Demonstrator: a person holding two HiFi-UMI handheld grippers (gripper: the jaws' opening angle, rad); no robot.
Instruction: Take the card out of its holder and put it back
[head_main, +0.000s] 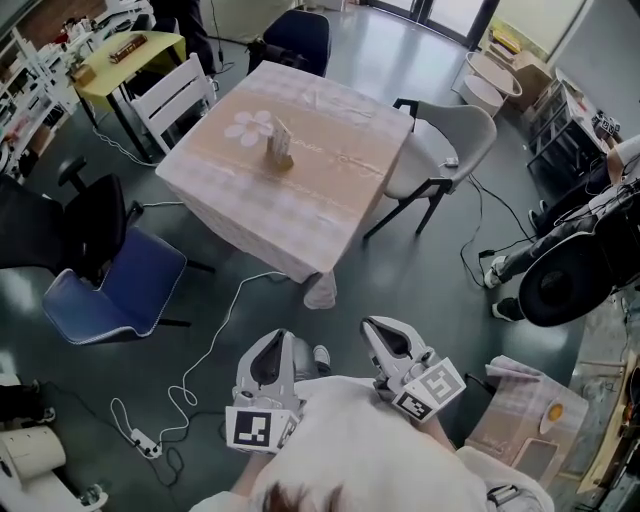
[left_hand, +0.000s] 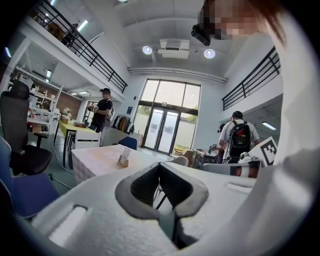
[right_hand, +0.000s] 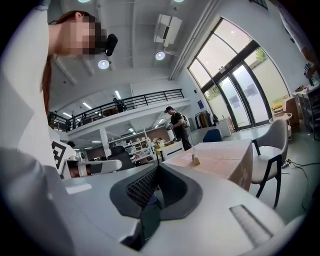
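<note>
1. The table (head_main: 330, 170) stands well ahead of both my grippers, under a pale checked cloth, with open floor between it and me.
2. A blue chair (head_main: 120, 290) sits off to the left of my left gripper, at the near left corner of the table.
3. A pale chair (head_main: 440, 150) is ahead and to the right of my right gripper, pushed up to the right side of the table.
4. A white cable (head_main: 215, 340) trails over the floor just ahead and to the left of my left gripper.
5. My left gripper (head_main: 280, 340) points towards the table. In the left gripper view (left_hand: 160, 165) its jaws are closed tip to tip with nothing between them.
6. My right gripper (head_main: 385, 335) is close beside the left one and points the same way. In the right gripper view (right_hand: 159, 167) its jaws are also pressed together and empty.
7. The holder (head_main: 279, 158) stands on the table near its middle, far ahead of both grippers and well out of their reach.
8. The card (head_main: 279, 138) stands upright in the holder; neither gripper touches it. It shows small ahead of the left jaws (left_hand: 124, 156) and of the right jaws (right_hand: 195, 160).
</note>
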